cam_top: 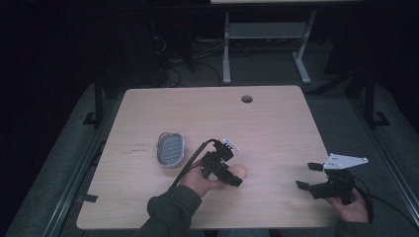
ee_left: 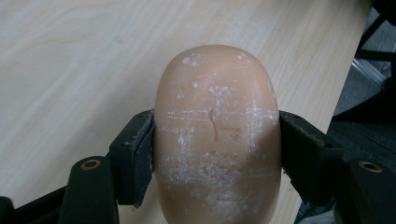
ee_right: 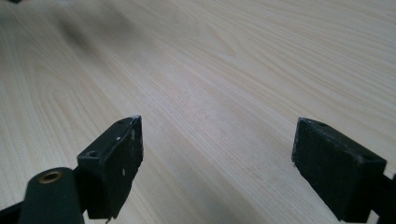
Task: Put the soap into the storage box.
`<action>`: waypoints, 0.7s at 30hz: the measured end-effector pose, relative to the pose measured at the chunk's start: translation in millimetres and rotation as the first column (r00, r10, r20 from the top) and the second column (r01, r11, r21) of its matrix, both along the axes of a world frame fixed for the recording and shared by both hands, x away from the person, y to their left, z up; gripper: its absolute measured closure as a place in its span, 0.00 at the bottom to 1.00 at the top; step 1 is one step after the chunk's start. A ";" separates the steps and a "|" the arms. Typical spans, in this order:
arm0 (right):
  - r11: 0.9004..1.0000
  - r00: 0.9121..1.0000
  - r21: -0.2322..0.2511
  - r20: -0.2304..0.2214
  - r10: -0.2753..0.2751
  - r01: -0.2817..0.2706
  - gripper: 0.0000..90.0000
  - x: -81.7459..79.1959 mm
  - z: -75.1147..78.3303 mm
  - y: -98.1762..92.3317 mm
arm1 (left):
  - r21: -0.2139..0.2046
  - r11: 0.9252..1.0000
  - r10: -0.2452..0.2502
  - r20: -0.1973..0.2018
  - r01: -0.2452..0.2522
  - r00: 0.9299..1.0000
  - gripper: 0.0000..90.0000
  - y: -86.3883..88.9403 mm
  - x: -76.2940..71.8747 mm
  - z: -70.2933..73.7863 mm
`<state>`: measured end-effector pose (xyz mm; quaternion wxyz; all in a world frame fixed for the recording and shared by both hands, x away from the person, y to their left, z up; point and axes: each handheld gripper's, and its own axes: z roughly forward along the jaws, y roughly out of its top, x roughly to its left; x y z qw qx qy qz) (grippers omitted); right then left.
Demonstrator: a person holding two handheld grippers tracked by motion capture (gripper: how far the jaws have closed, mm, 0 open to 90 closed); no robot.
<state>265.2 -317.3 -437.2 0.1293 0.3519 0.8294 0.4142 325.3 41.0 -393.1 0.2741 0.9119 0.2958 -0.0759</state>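
A peach-coloured oval bar of soap [ee_left: 217, 135], scuffed with white marks, sits between the two black jaws of my left gripper [ee_left: 215, 144], which is shut on its sides. In the high view the left gripper [cam_top: 236, 176] is near the middle of the table's front half, with the soap [cam_top: 240, 171] poking out to its right. A grey soap dish [cam_top: 171, 149] with a slotted insert lies on the wood to the left of that hand. My right gripper [cam_top: 307, 176] hovers at the table's front right with its jaws wide apart; the right gripper [ee_right: 217, 154] has bare wood between them.
The light wooden table [cam_top: 276, 123] has a round cable hole [cam_top: 247, 98] near its far edge. Beyond it stand the white legs of another desk [cam_top: 226, 49] and cables on the dark floor. The table's right edge [ee_left: 348, 70] runs close to the held soap.
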 end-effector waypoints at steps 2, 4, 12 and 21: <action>1.000 1.000 0.000 0.003 -0.001 0.001 0.18 0.5 -0.1 -0.7 | -0.019 1.000 0.019 -0.028 -0.019 0.999 0.36 5.7 4.9 3.2; 1.000 1.000 0.000 0.000 -0.001 0.001 0.18 0.8 -0.2 -0.8 | -0.029 0.999 0.029 -0.040 -0.031 0.999 0.36 8.4 7.3 4.3; 1.000 1.000 0.008 -0.003 0.001 -0.001 0.18 2.5 -0.7 -1.2 | -0.014 0.996 0.083 -0.055 -0.083 0.995 0.36 23.3 21.2 18.7; 1.000 1.000 0.009 -0.003 -0.003 0.003 0.18 2.9 -0.3 -1.0 | -0.028 0.990 0.133 -0.073 -0.135 0.988 0.36 38.2 36.2 31.7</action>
